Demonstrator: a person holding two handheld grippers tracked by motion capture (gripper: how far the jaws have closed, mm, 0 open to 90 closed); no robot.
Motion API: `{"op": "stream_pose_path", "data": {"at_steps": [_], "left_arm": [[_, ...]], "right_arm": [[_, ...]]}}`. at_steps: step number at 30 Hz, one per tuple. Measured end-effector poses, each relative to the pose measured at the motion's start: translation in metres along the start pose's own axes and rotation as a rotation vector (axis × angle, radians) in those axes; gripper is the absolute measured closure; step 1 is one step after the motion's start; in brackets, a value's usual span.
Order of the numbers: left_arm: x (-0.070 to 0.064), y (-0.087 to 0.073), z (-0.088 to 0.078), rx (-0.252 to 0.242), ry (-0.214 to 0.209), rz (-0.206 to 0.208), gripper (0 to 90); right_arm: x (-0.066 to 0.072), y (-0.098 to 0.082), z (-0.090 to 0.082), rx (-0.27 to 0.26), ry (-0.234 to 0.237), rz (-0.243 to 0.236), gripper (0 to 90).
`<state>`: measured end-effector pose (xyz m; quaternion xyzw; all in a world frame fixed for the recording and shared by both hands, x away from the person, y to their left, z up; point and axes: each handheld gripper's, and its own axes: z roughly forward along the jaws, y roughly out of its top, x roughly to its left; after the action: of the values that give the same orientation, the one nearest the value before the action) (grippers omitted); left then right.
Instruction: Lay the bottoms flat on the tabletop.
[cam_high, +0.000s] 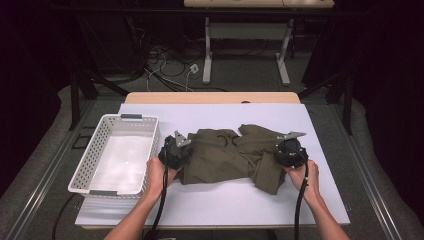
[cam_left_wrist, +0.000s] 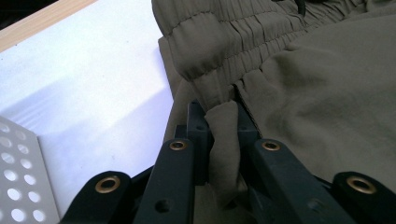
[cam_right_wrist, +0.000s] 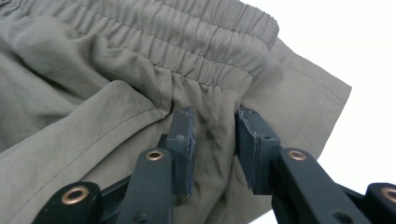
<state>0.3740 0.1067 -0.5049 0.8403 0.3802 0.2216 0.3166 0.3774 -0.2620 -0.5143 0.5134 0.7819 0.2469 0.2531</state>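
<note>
Lying crumpled mid-surface, the olive trousers (cam_high: 227, 155) sit just right of the white basket (cam_high: 117, 152). The left tongs (cam_left_wrist: 219, 126) are clamped on a fold by the elastic waistband at the garment's left edge. The right tongs (cam_right_wrist: 212, 135) stand parted at its right edge, cloth loose between them.

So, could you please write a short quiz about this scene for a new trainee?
1. True or false: the white basket holds folded clothes.
2. Which gripper pinches a fold of the olive garment? A) left gripper B) right gripper
3. What does the garment lie on?

Key
1. False; its inside looks bare.
2. A. The right gripper's jaws stand apart, with cloth loose between them.
3. The white table top.
</note>
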Motion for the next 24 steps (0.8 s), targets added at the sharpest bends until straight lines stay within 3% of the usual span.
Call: {"op": "stream_pose_path", "data": {"at_steps": [3,7,10,14,18,19,21,24], "left_arm": [[0.0,0.0,0.0,0.0,-0.002,0.0,83.1],[0.0,0.0,0.001,-0.006,-0.005,0.0,83.1],[0.0,-0.001,0.002,-0.001,-0.017,-0.001,82.8],[0.0,-0.002,0.007,0.028,-0.041,-0.008,80.7],[-0.002,-0.003,0.011,0.056,-0.073,-0.008,75.2],[-0.003,-0.003,0.013,0.071,-0.083,-0.016,73.9],[-0.003,-0.004,0.015,0.079,-0.084,-0.008,75.8],[-0.001,-0.003,0.011,0.065,-0.07,-0.011,81.3]], "right_arm": [[-0.003,-0.001,0.0,-0.018,0.018,0.005,69.0],[-0.005,-0.003,0.006,-0.058,0.1,0.021,70.1],[-0.006,-0.007,0.02,-0.034,0.135,0.054,68.5],[-0.013,-0.009,0.036,0.009,0.106,0.101,64.8],[-0.016,-0.01,0.04,0.015,0.102,0.136,64.8],[-0.016,-0.01,0.04,0.014,0.093,0.137,66.6],[-0.015,-0.01,0.039,0.007,0.098,0.132,84.2],[-0.012,-0.009,0.033,-0.02,0.089,0.11,89.4]]}}
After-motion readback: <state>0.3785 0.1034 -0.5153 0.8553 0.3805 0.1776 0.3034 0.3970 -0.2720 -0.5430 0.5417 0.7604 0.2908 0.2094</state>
